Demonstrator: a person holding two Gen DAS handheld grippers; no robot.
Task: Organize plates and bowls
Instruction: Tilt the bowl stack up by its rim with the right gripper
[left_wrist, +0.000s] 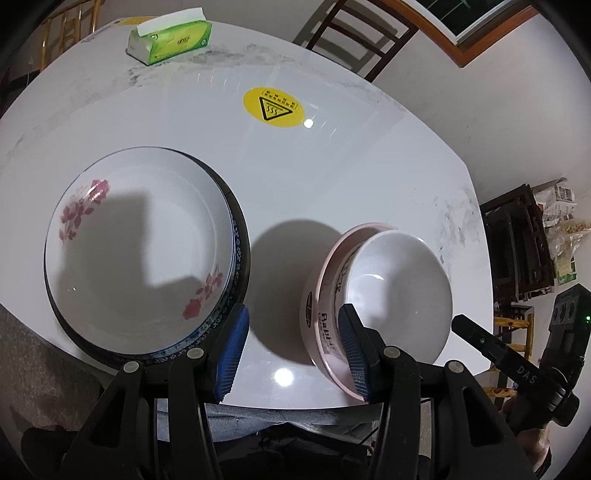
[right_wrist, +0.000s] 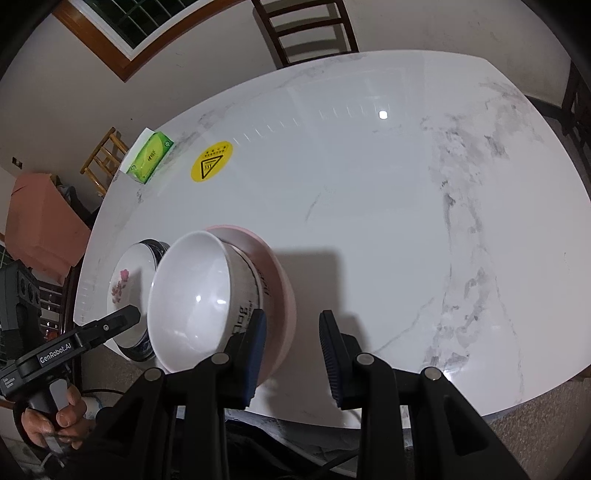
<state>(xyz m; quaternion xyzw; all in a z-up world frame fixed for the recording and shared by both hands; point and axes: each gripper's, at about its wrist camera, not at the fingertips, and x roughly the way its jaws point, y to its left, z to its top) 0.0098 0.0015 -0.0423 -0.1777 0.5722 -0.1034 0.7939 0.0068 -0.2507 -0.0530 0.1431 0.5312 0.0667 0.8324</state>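
Left gripper (left_wrist: 291, 345) spread, nothing between pads, above table (left_wrist: 332, 177) edge. Right gripper (right_wrist: 291, 354) likewise spread and empty. Just beyond: white bowl (left_wrist: 399, 291) tilted inside pink bowl (left_wrist: 314, 295); beside these, floral plate (left_wrist: 140, 251) stacked on dark-rimmed plate (left_wrist: 240, 258). Farther off, yellow sticker (left_wrist: 273, 107), then tissue pack (left_wrist: 170, 40).

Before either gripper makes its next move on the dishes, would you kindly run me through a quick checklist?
1. Left gripper open, nothing between its pads: ok.
2. Right gripper open, nothing held: ok.
3. White bowl nested in pink bowl: ok, though it sits tilted.
4. Floral plate stacked on dark-rimmed plate: ok.
5. Both stacks fully on the marble table: ok, but close to its near edge.
6. Bowls steady: cannot tell.
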